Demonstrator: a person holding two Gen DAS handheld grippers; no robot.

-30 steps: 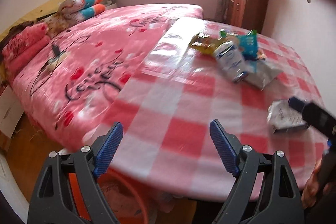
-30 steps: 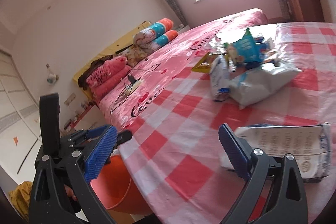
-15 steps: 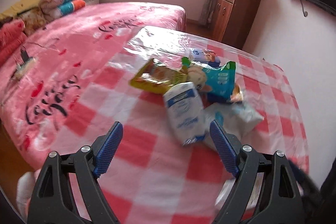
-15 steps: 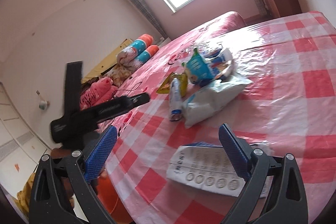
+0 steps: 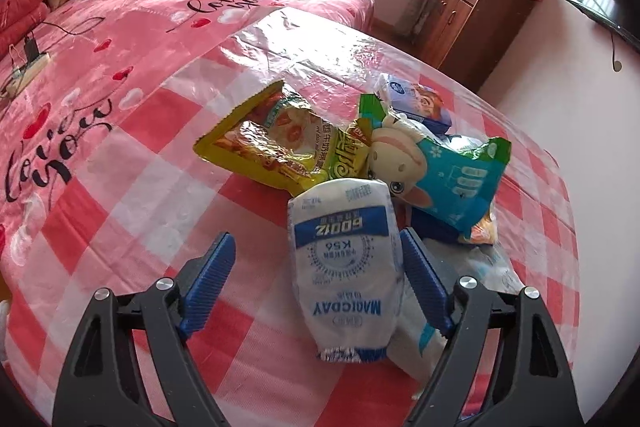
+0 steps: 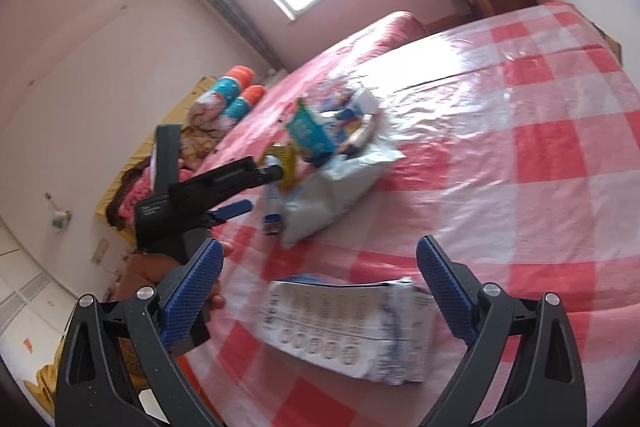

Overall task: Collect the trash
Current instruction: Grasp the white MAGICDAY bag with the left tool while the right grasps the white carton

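Trash lies in a pile on the checked table: a yellow snack bag, a teal bag with a cartoon cow, a small white-and-blue box. A white-and-blue bag lies between the fingers of my left gripper. Its jaws are closing; the right pad is at the bag's edge, the left pad well apart from it. My right gripper stands open over a flat white printed packet, not touching it.
In the right wrist view the left tool's black body and the hand holding it are left of the pile. A pink bed lies beyond the table, a wooden cabinet at the back right.
My left gripper moved from the table's edge up to the pile, bringing the white-and-blue bag between its fingers. The right gripper rolled and came closer over the flat packet.
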